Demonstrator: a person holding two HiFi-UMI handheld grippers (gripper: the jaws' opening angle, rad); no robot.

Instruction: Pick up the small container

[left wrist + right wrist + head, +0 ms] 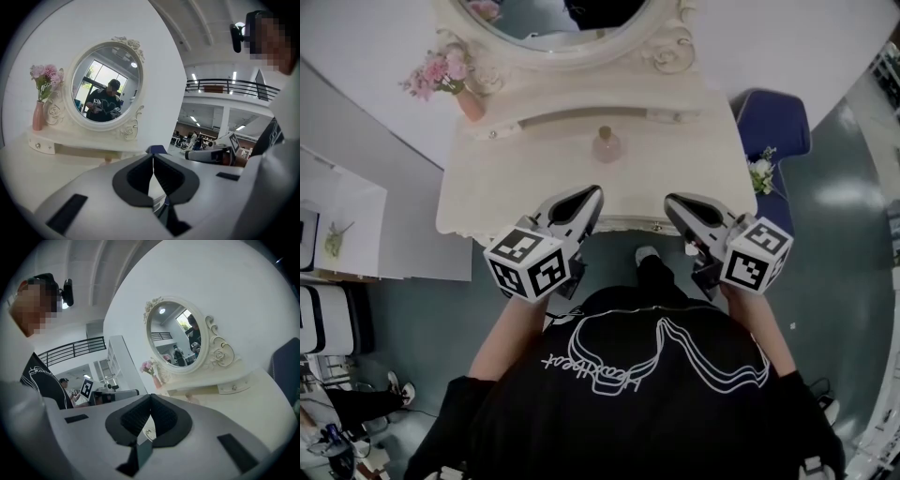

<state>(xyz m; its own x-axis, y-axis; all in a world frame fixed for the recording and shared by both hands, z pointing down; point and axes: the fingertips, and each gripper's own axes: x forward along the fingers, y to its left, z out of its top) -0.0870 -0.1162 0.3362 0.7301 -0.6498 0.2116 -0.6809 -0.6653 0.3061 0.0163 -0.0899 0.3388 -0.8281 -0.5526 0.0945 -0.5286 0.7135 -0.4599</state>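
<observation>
Beyond both pairs of fingertips, on the cream dressing table point(487, 187), stands the small container point(606, 143), a squat, pale pink bottle with a brownish stopper. Nothing touches it. The left gripper point(593, 193) and right gripper point(671, 202) sit short of it, each with its jaws pressed together on nothing. The head view shows the bottle whole, while each gripper view shows only a pink sliver. The left gripper view shows the person reflected in the oval mirror point(104, 84).

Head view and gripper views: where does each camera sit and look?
Head view: on the person's head, looking down at the cream dressing table and small pink container; arms, left gripper, right gripper show.
Left gripper view: rides that gripper, facing the oval white-framed mirror; shut jaws show.
Right gripper view: rides that gripper, facing the mirror; shut jaws show.
Shared by gripper views: the mirror.
</observation>
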